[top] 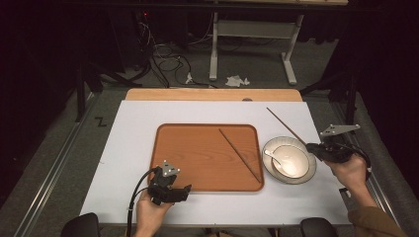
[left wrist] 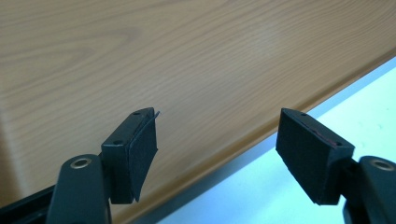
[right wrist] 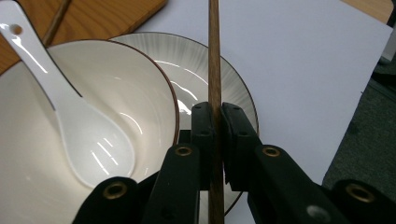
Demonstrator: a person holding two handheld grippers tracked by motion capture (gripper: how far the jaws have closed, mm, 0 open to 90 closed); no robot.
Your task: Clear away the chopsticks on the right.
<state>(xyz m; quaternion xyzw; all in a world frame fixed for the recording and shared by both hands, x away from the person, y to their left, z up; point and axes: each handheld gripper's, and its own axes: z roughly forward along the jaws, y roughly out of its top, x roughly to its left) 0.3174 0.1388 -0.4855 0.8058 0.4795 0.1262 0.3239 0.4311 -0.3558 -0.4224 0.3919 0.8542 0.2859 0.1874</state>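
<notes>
Broadly, the white worktop [top: 128,148] carries a wooden tray [top: 197,158] at its middle, with one chopstick [top: 240,155] lying slantwise on the tray's right part. Just right of the tray stands a plate [top: 306,170] bearing a white bowl [top: 294,157] with a white spoon [top: 276,159] in it. The left tongs [top: 187,190] hover over the tray's near edge, jaws wide apart and empty. The right tongs [right wrist: 215,135] are clamped on a second chopstick [right wrist: 214,60], above the plate's right rim.

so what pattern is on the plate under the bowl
Fine grey radial lines on white with a dark rim on the plate, best in the right gripper view.
</notes>
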